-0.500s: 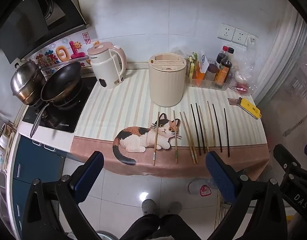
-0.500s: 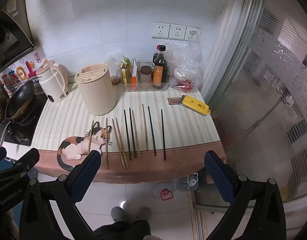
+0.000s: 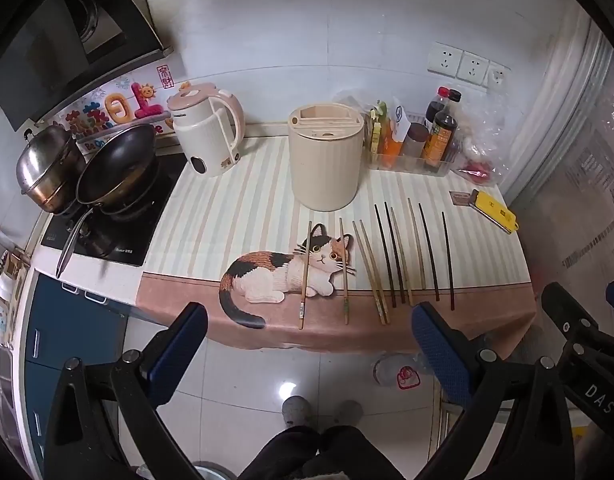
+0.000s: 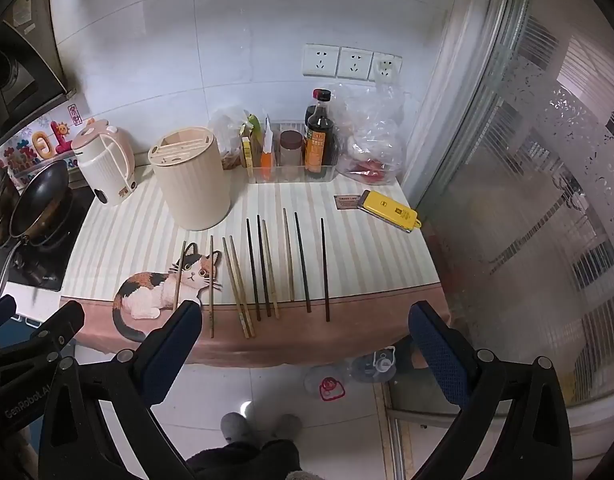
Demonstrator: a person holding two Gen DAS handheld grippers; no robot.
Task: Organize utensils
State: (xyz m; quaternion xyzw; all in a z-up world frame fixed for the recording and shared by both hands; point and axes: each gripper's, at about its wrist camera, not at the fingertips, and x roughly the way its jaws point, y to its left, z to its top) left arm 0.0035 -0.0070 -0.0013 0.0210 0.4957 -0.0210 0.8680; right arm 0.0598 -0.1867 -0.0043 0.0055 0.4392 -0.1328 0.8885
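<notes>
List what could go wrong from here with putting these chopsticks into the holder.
1. The chopsticks lie close together, some touching, so open jaws coming down may pinch two or knock a neighbour askew.
2. Their near ends sit by the counter edge; a nudge could roll one onto the floor.
3. The holder has narrow top slots; a tilted stick may miss or tip it toward the kettle.
</notes>
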